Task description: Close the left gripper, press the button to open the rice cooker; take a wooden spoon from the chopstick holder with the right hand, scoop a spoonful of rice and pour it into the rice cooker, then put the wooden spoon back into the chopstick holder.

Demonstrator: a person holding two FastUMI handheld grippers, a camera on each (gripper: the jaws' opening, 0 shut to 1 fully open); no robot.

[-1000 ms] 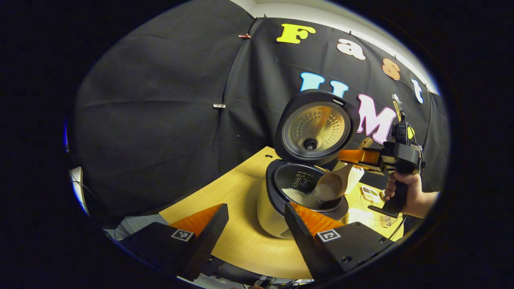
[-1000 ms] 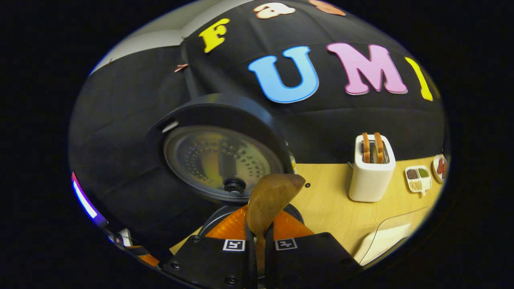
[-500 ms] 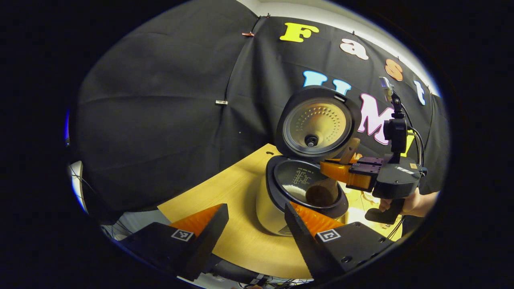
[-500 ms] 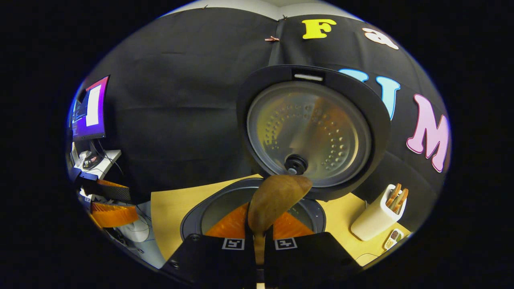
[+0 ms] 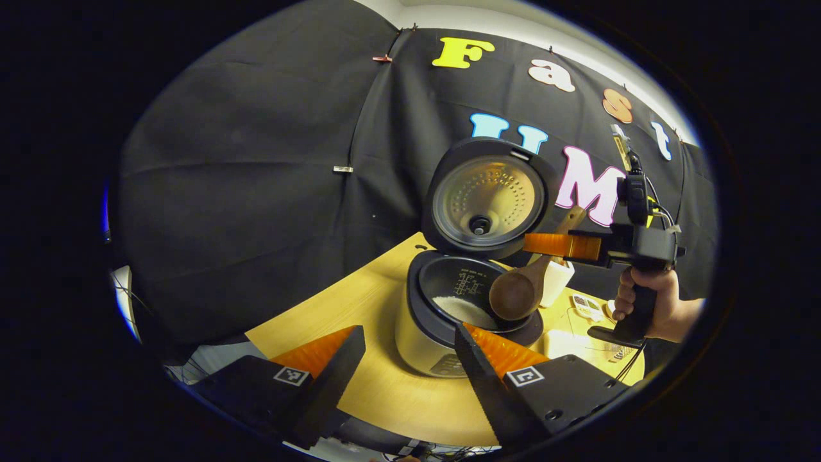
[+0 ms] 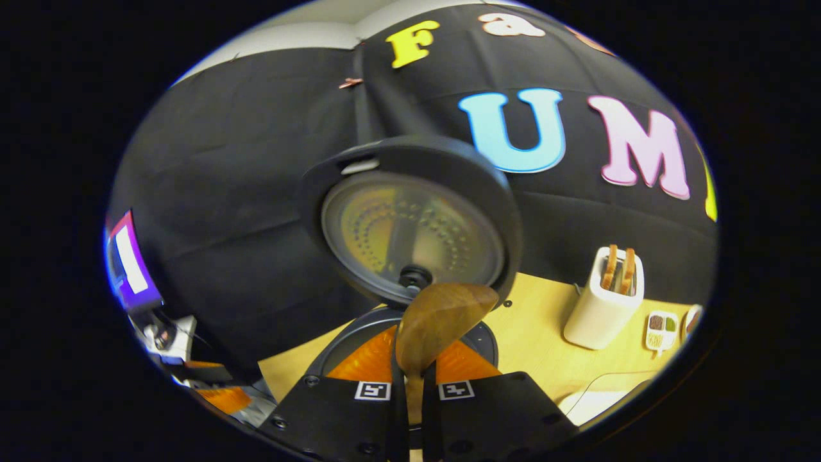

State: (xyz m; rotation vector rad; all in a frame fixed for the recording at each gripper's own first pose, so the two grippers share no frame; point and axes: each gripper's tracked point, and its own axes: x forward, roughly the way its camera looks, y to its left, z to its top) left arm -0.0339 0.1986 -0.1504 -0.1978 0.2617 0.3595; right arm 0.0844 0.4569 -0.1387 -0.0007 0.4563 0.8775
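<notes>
While the right claw (image 6: 410, 410) grips the spoon (image 6: 442, 321) over the open cooker (image 5: 449, 308) ahead and the left claw (image 5: 401, 359) idles released, we should tip fully over the pot before withdrawing.

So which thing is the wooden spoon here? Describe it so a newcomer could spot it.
Find the rice cooker on the wooden table, its round lid standing open. The wooden spoon hangs over the pot's rim, its handle clamped in the right gripper. It is the brown rounded bowl among black and orange parts.
</notes>
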